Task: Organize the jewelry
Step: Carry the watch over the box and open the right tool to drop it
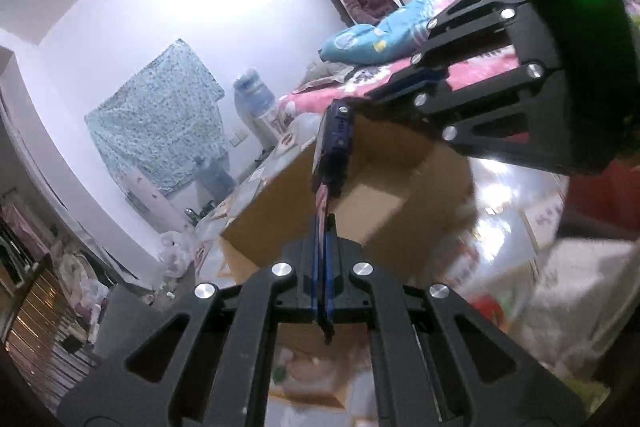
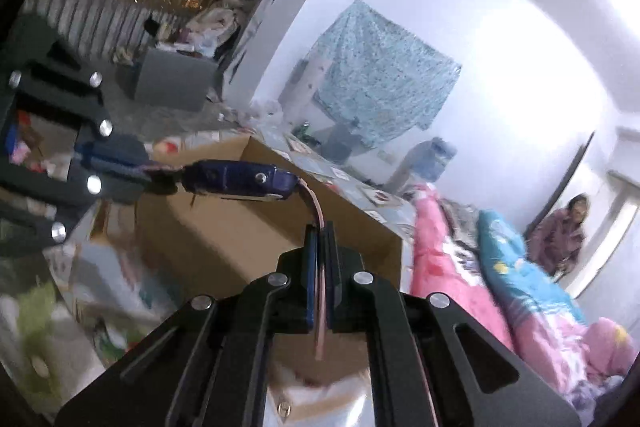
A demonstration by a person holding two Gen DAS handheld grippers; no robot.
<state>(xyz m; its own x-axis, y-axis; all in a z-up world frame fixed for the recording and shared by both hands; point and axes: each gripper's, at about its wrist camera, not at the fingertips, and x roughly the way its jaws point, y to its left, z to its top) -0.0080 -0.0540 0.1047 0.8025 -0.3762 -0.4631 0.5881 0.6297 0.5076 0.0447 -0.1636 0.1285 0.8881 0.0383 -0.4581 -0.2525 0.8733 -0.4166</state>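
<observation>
Pink strap (image 2: 318, 215), one, thin and limp, light, likely slippery; it spans between the two grippers above the cardboard box (image 2: 256, 227). Right gripper (image 2: 320, 227) is pinched on one end, left gripper (image 1: 325, 223) clamped on the other. Best held near ends, pulled gently. One box.

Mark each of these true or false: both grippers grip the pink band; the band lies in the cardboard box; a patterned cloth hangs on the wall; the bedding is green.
1. Both grippers grip the band. True: the left gripper and the right gripper are shut on the pink band.
2. The band lies in the box. False: it is held above the cardboard box.
3. A patterned cloth hangs on the wall. True.
4. The bedding is green. False: it is pink and blue.
</observation>
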